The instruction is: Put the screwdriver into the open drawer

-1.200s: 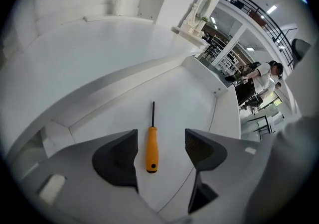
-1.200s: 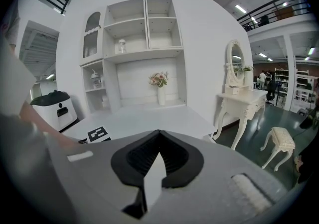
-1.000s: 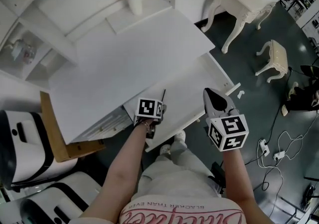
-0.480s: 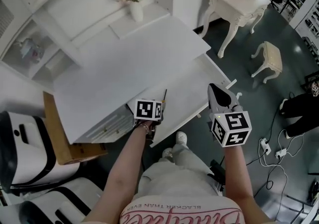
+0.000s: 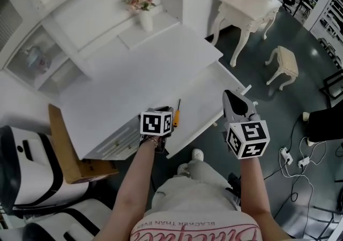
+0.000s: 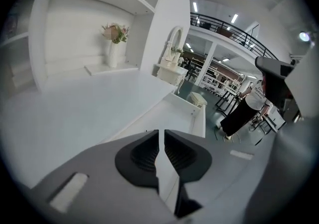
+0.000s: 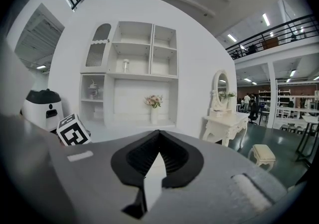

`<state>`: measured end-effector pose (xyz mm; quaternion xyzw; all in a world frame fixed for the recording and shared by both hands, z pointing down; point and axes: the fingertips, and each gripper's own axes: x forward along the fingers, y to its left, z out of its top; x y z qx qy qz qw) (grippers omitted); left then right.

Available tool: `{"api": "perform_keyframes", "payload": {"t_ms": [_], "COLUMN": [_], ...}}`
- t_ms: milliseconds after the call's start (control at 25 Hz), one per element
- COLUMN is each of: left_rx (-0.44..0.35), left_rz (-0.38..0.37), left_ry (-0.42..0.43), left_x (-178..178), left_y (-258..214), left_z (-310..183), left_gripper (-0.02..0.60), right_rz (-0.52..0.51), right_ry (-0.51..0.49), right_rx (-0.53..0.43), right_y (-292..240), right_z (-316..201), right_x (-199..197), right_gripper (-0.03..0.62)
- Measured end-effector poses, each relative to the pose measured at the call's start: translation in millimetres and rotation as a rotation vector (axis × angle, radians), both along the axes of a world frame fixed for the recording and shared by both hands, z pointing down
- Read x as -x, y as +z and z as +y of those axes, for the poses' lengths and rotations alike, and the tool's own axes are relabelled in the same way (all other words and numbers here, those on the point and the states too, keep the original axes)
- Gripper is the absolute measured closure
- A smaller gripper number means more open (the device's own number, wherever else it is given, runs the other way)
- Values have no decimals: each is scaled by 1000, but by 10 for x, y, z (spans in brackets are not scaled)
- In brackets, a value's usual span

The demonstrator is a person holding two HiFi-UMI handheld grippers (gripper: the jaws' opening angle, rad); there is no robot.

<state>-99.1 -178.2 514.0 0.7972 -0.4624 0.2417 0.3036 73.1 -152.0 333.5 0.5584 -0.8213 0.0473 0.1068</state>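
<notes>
The screwdriver (image 5: 176, 116), thin with an orange handle, lies on the floor of the open white drawer (image 5: 206, 92), free of both grippers. My left gripper (image 5: 167, 113) hangs just left of it and above the drawer's front. In the left gripper view its jaws (image 6: 161, 132) have just been closing to a narrow slit, with nothing between them. My right gripper (image 5: 230, 97) hovers over the drawer's right end. In the right gripper view its jaws (image 7: 159, 134) meet at the tips and hold nothing.
A white desk top (image 5: 134, 74) with a flower vase (image 5: 144, 5) lies beyond the drawer. A cardboard box (image 5: 67, 151) and a black-and-white machine (image 5: 21, 165) stand at left. A dressing table (image 5: 244, 1), a stool (image 5: 282, 62) and floor cables (image 5: 295, 159) are at right.
The left gripper has lifted off the screwdriver, which now lies alone in the drawer with its orange handle showing. The right gripper has risen a little.
</notes>
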Motion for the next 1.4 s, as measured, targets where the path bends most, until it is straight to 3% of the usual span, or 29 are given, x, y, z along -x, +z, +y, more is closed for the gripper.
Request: {"api": "perform_keyframes", "payload": {"t_ms": [120, 680, 960, 1400], "left_rx": [-50, -218, -386, -620], "left_rz": [-5, 25, -12, -39], "left_ry": [-7, -121, -100, -85], "left_x": [25, 157, 115, 33], "left_y": [-130, -946, -1404, -2172], "left_z": [2, -53, 99, 177], "left_gripper": [565, 565, 565, 565], "right_rz": [4, -14, -10, -28], "right_ry": [-3, 4, -56, -67], "right_rx": [-7, -135, -169, -240], "right_y": [-33, -458, -636, -964], "right_z": [30, 53, 172, 261], "right_x": [16, -153, -87, -207], "right_gripper": [592, 592, 593, 594]}}
